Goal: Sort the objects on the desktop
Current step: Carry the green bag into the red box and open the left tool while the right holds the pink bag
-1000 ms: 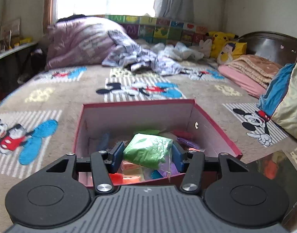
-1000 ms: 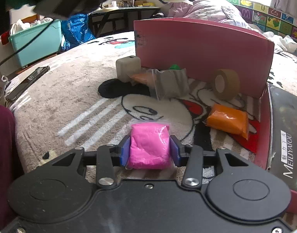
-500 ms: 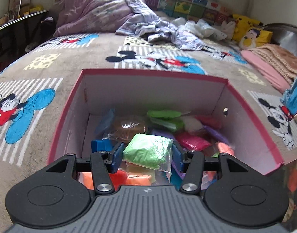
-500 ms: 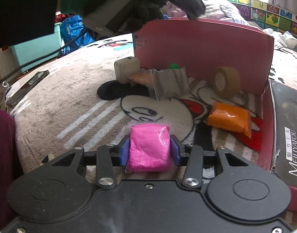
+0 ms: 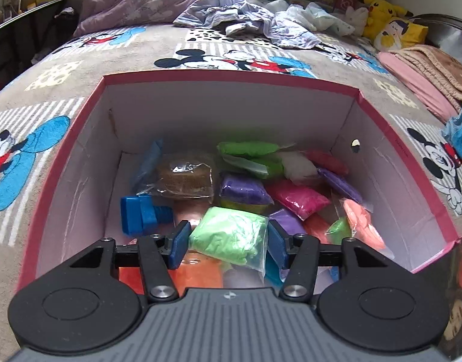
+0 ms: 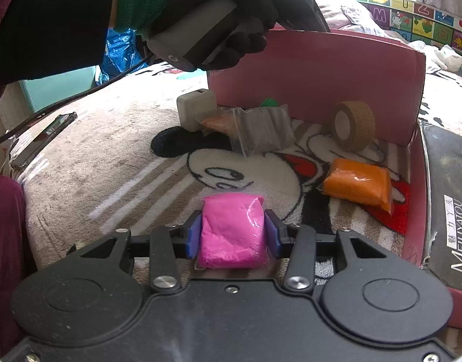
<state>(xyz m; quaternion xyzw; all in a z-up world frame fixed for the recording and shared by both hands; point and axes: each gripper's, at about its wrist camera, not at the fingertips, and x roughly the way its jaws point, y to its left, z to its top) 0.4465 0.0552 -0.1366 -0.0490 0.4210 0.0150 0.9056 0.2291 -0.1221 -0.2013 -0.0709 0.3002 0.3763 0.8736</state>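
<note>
While its jaws are opening, the left gripper (image 5: pixel 228 242) hangs tilted down over the open pink box (image 5: pixel 89 102), with the light green clay bag (image 5: pixel 229 235) between its blue pads (image 5: pixel 179 242); the left pad looks just clear of the bag, though whether the right one still touches it is hard to tell. Directly below and ahead of the fingers the box floor is crowded with more clay bags: purple (image 5: pixel 244 188), magenta (image 5: pixel 299 197), green (image 5: pixel 247 149), white, orange, and a brown lump in clear wrap (image 5: pixel 185 176). A blue plastic piece (image 5: pixel 140 214) lies just left of the left finger. Beyond the box spreads a beige cartoon-mouse blanket (image 5: pixel 110 57) over a bed, with a lilac duvet, crumpled clothes and a yellow plush toy (image 5: pixel 379 10) at the far end.

Closer to the blanket, the right gripper (image 6: pixel 232 233) is clamped on a magenta clay bag (image 6: pixel 232 230). Ahead and to its right lie an orange clay bag (image 6: pixel 359 185) and a tan tape roll (image 6: pixel 354 125) beside the box's outer wall (image 6: pixel 321 72); straight ahead sit a grey bag (image 6: pixel 264 128) and a white charger cube (image 6: pixel 196 110). Above, a black-gloved hand (image 6: pixel 246 9) grips the other tool's handle over the box rim.
</note>
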